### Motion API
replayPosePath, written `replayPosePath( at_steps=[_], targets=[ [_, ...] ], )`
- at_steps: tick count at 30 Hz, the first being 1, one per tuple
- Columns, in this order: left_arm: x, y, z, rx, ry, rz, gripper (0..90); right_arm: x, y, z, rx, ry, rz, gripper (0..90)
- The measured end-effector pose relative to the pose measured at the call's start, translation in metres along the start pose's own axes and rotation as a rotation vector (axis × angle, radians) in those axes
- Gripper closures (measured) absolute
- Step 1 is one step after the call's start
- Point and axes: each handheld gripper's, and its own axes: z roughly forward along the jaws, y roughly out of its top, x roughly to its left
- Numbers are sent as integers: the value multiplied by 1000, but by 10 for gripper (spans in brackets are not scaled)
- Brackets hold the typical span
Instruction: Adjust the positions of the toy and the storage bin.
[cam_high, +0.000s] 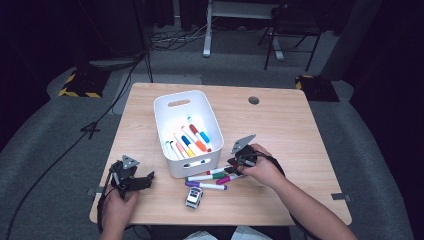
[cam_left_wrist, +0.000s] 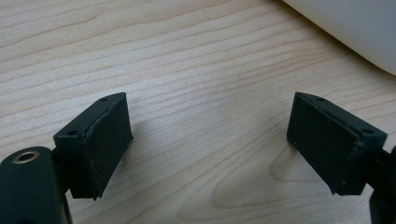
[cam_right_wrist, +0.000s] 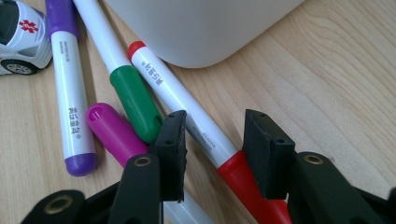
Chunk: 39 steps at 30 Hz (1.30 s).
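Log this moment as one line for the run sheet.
left gripper: open, over bare table | right gripper: open, straddling red marker beside white bin | toy car: untouched

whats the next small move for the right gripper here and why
Probably close the right gripper on the red marker. Its jaws stand open on either side of the marker's white barrel, which lies on the table beside the white bin that already holds other markers. The left gripper is open over bare wood.

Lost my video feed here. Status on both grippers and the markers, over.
Left gripper open over bare table. Right gripper open, fingers straddling red marker. Green marker and white bin crowd it.
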Motion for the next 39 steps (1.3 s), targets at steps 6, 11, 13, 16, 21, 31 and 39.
replayPosePath(
  at_steps=[6, 11, 13, 16, 21, 31, 39],
  targets=[
    [0, 0, 0, 0, 0, 0, 141, 2, -5, -1, 16, 12, -13, 610],
    [0, 0, 0, 0, 0, 0, 141, 1, -13, -7, 32, -2, -24, 624],
    [0, 0, 0, 0, 0, 0, 141, -1, -16, -10, 36, -9, -18, 629],
    [0, 0, 0, 0, 0, 0, 141, -4, -22, -15, 44, -15, -12, 651],
    [0, 0, 0, 0, 0, 0, 141, -12, -33, -25, 64, -42, 9, 669],
    [0, 0, 0, 0, 0, 0, 141, -20, -26, -19, 42, -64, 29, 673],
    [0, 0, 0, 0, 0, 0, 141, -19, -14, -14, 66, -88, 38, 769]
  ],
)
